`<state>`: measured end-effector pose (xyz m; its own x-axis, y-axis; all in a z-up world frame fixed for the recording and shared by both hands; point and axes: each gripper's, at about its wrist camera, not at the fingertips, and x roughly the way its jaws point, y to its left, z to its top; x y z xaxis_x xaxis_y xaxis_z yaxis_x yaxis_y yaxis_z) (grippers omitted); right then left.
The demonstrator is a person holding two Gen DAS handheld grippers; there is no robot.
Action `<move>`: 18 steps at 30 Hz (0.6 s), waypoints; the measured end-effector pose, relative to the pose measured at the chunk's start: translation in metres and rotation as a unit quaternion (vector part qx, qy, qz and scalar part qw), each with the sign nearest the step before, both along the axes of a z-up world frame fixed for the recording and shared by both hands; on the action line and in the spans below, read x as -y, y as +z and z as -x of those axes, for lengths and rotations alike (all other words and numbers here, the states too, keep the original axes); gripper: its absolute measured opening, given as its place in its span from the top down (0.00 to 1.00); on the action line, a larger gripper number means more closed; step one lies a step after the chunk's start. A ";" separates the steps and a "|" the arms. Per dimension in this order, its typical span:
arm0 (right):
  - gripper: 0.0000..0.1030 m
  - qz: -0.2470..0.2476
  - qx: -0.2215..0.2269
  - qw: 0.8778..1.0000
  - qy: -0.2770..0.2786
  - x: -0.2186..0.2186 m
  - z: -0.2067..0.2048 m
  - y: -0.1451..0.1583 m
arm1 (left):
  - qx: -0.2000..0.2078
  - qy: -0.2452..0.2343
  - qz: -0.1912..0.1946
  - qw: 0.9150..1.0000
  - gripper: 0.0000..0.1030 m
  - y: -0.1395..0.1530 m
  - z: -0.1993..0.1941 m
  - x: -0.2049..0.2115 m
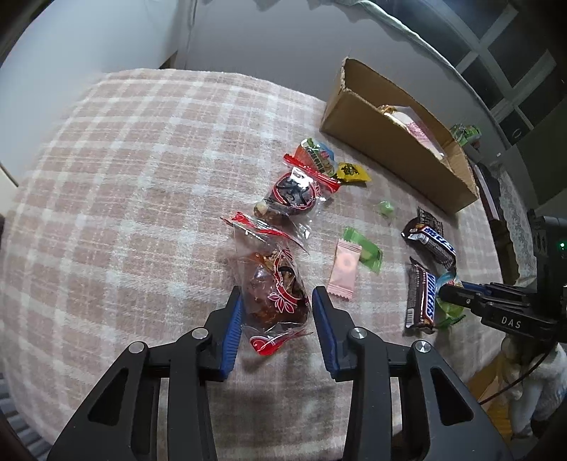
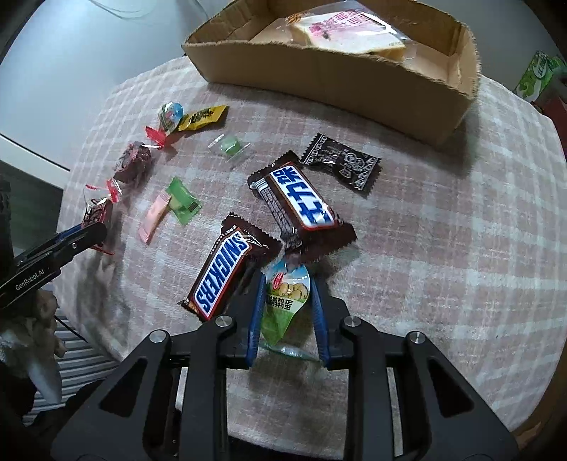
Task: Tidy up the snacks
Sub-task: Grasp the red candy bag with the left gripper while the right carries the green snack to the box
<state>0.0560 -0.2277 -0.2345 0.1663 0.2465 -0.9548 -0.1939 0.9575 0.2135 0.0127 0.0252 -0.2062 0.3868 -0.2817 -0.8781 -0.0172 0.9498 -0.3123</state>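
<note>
My left gripper [image 1: 276,296] straddles a clear red-printed snack bag [image 1: 274,294] lying on the checked cloth; the left pad touches it, a small gap shows at the right pad. My right gripper [image 2: 287,283] has its blue pads against both sides of a green quail-egg packet [image 2: 285,301], low over the cloth. Two Snickers bars [image 2: 221,275] [image 2: 301,202] lie just beyond it. A cardboard box [image 2: 319,74] with a pink-labelled pack [image 2: 340,28] inside stands at the far side.
Loose on the cloth: a second red-printed bag [image 1: 294,195], a yellow packet [image 1: 351,172], a small green candy [image 2: 228,144], pink [image 1: 342,269] and green [image 1: 368,250] sachets, a black packet [image 2: 342,161]. A green carton [image 2: 537,74] stands past the table's right edge.
</note>
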 end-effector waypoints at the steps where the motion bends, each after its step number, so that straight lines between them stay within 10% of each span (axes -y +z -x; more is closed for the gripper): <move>1: 0.75 -0.002 0.001 1.000 -0.004 0.002 0.001 0.002 | 0.002 0.001 0.002 1.000 0.65 0.002 0.001 0.000; 18: 0.75 -0.024 0.045 0.998 -0.046 0.033 -0.003 0.051 | 0.043 -0.024 0.004 0.999 0.70 0.033 -0.012 0.018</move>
